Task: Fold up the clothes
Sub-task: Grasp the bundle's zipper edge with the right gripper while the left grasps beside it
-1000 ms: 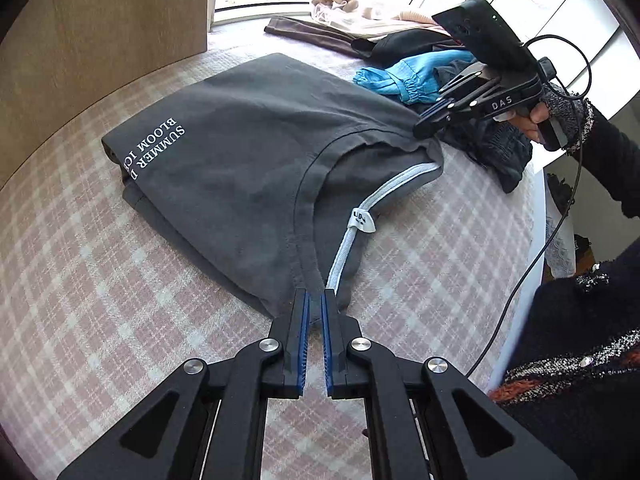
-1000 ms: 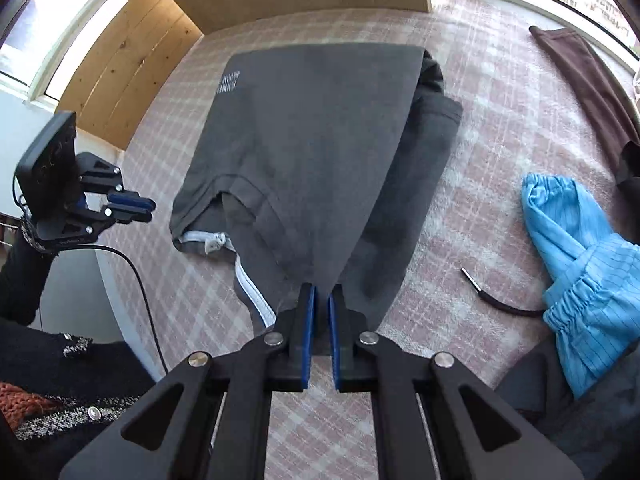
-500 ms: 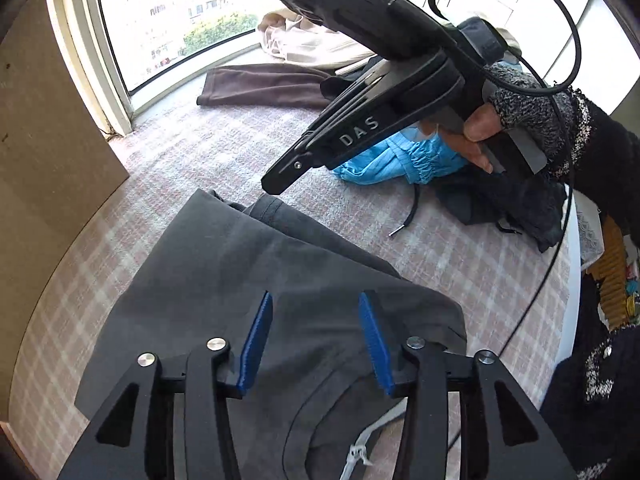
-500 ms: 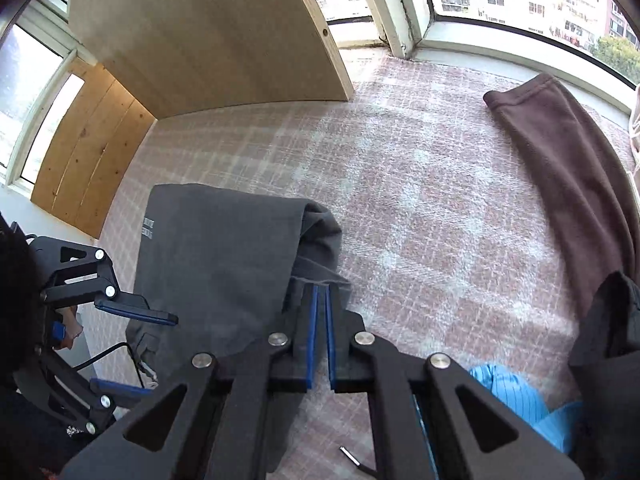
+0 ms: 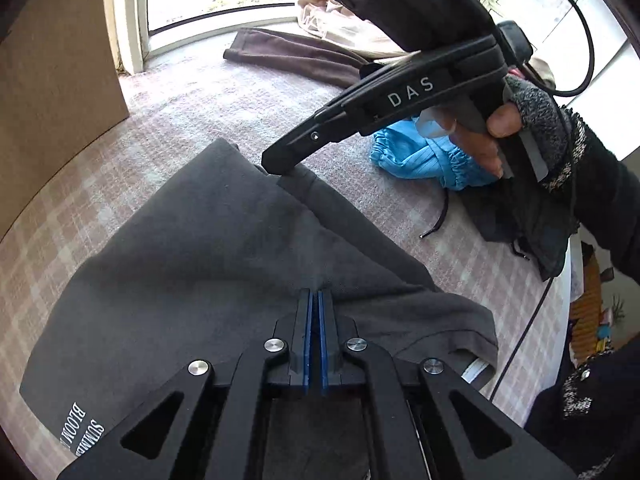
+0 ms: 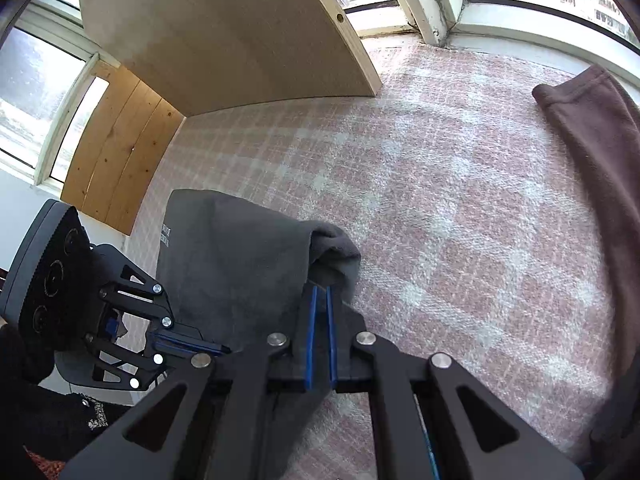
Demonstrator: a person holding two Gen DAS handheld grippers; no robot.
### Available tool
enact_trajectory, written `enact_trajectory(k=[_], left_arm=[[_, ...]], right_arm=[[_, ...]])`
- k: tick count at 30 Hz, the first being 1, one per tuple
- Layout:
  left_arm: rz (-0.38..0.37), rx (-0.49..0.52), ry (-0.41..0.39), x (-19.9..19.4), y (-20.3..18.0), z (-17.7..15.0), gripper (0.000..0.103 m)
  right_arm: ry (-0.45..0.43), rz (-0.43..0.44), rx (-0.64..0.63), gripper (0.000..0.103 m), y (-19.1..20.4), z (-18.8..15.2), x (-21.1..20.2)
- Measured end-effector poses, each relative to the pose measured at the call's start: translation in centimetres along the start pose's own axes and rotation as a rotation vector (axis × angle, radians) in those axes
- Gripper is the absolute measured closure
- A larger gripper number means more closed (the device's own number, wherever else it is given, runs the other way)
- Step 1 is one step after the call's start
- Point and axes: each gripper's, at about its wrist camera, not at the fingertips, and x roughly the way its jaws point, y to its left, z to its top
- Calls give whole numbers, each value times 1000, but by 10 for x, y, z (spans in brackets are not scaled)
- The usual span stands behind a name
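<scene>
- Lying part-folded on the pink checked bedcover point(image 6: 460, 208): a dark grey T-shirt point(image 5: 192, 264), white print at one corner.
- Pinching its near fold, left gripper point(image 5: 315, 300), jaws closed on cloth.
- Nipping the far corner, right gripper point(image 6: 321, 300), likewise clamped on fabric.
- Risking a skewed crease if either pinch holds one layer only; judged likely to drag or bunch.
- Crowding one side: blue garment point(image 5: 416, 156), brown garment point(image 6: 592, 128); wooden board point(image 6: 224, 32) beyond; open cover between.
</scene>
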Motion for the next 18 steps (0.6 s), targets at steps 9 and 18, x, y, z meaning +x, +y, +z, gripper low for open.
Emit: enact_trajectory(k=[9, 18], left_arm=[[195, -91, -2, 8, 5, 55, 45], [208, -97, 57, 34, 25, 62, 81]], right_arm=[[-24, -89, 14, 94, -5, -1, -12], [-47, -53, -15, 85, 0, -5, -20]])
